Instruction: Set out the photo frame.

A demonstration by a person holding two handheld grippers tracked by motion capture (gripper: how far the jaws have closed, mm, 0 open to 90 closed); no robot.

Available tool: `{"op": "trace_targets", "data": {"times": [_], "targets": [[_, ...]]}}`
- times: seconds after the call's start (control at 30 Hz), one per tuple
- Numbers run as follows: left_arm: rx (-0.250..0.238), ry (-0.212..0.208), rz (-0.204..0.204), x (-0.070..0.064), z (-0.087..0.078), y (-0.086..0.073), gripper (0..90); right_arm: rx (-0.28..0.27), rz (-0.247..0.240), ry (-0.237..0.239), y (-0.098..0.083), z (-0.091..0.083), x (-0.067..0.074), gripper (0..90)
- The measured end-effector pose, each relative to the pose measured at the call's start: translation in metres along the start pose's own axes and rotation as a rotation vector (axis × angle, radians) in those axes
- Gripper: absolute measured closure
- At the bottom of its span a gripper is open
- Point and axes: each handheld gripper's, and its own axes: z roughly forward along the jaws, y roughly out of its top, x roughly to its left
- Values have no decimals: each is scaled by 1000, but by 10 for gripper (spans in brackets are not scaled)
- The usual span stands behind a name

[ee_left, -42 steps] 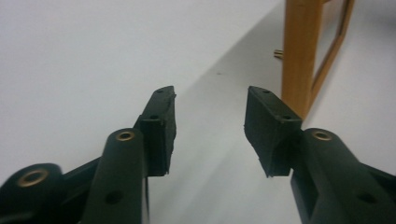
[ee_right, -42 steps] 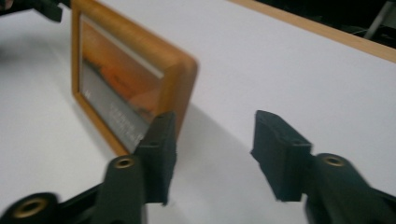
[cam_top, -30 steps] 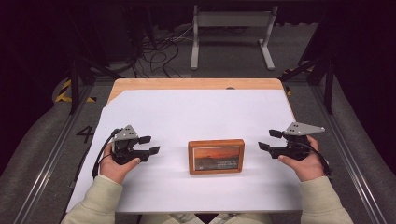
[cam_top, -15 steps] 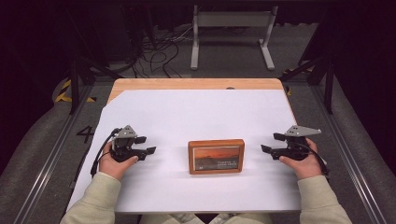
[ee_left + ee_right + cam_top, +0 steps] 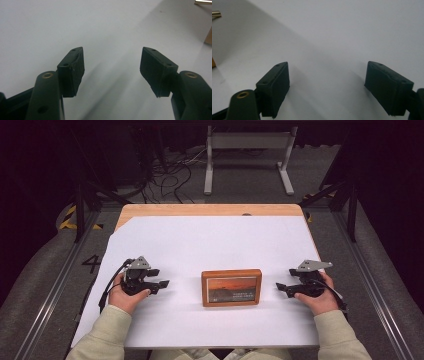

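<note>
A small picture in a wooden frame (image 5: pixel 231 287) lies flat on the white sheet (image 5: pixel 210 240), between my two hands. To its left my left gripper (image 5: pixel 156 279) points at the frame with a gap between them. Its jaws have just been opening and now stand open over bare white sheet (image 5: pixel 112 51). A corner of the frame (image 5: pixel 209 37) shows at that view's right edge. To the frame's right my right gripper (image 5: pixel 283 287) also points at it, apart from it. Its jaws have just been opening too and are wide open with nothing between them (image 5: pixel 327 64).
The white sheet covers a wooden table whose bare far edge (image 5: pixel 200 210) shows at the back. Beyond it on the floor stand a metal frame (image 5: pixel 245 150) and loose cables (image 5: pixel 170 170). Rails run along both sides of the table.
My right gripper has sunk a little toward the sheet. The left hand has barely moved. The framed picture lies where it was.
</note>
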Motion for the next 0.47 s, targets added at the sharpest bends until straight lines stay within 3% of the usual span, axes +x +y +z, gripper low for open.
{"op": "trace_targets", "data": {"times": [0.47], "targets": [[-8, 1, 1, -2, -2, 1, 365, 21, 37, -5, 1, -1, -1, 181]]}}
